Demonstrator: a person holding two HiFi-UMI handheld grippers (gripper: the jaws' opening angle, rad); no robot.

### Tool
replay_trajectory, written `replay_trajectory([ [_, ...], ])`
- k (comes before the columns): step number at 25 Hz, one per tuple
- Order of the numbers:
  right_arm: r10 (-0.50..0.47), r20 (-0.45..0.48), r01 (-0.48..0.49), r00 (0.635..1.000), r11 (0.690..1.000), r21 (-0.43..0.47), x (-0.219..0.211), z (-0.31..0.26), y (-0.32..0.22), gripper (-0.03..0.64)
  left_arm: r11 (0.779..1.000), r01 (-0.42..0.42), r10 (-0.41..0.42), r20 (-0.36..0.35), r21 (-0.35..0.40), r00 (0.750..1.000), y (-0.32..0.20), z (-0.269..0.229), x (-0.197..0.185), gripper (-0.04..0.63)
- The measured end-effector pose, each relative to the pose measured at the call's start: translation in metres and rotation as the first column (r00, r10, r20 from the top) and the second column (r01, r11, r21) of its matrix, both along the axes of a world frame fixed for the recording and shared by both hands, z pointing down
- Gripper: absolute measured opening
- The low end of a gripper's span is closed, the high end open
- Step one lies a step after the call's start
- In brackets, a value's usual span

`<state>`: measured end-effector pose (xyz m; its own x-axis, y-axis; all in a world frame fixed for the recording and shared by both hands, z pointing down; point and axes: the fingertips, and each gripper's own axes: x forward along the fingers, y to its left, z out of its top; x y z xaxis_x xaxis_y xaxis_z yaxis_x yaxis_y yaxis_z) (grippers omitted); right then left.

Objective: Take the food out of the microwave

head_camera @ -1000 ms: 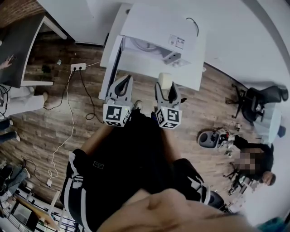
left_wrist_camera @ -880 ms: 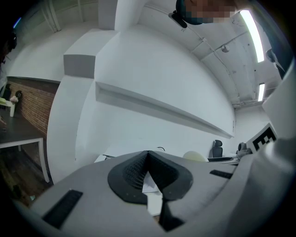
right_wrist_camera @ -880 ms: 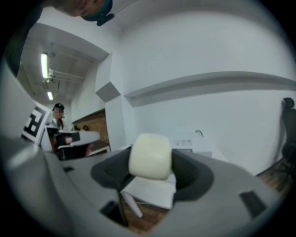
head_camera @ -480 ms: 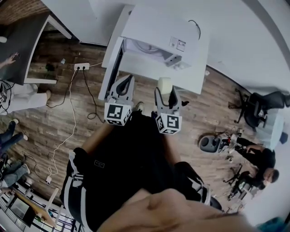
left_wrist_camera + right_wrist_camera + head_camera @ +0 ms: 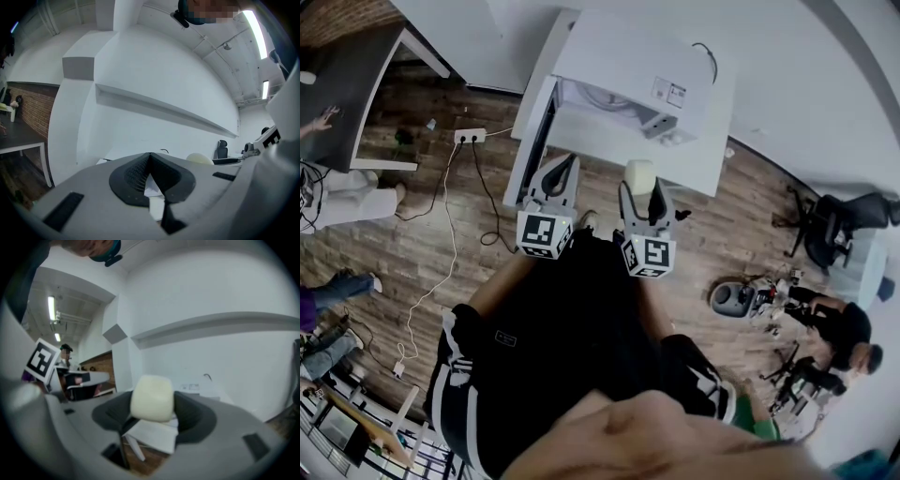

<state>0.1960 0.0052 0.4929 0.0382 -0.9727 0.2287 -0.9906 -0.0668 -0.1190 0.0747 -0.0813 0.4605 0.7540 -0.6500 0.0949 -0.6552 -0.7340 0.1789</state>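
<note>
A white microwave (image 5: 628, 70) stands on a white table (image 5: 675, 150), its door (image 5: 530, 141) swung open to the left. My right gripper (image 5: 641, 187) is shut on a pale cream piece of food (image 5: 639, 175), held in front of the table's near edge. In the right gripper view the cream food (image 5: 152, 397) fills the gap between the jaws. My left gripper (image 5: 561, 171) hangs just left of it, beside the open door, shut with nothing in it. The left gripper (image 5: 149, 161) shows its dark pads pressed together.
Wooden floor lies below. A power strip (image 5: 470, 137) with cables lies on the floor at left. A dark desk (image 5: 356, 84) is at far left. An office chair (image 5: 830, 220) and people sitting on the floor are at right.
Both grippers have drifted slightly, the right one a little down and right with the food. People at the edges have shifted.
</note>
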Motion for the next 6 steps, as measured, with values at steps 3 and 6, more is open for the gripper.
replay_trajectory([
  [3,-0.006,-0.003,0.006,1.000,1.000,0.000,-0.0006,0.0007,-0.0013,0.295,1.000,-0.003,0.003,-0.002,-0.001,1.000,-0.0004,0.0010,0.0019,0.029],
  [6,-0.014,-0.003,0.014,1.000,1.000,-0.002,-0.0010,0.0020,-0.0032,0.295,1.000,-0.002,0.002,-0.001,-0.001,1.000,-0.0020,0.0016,0.0030,0.029],
])
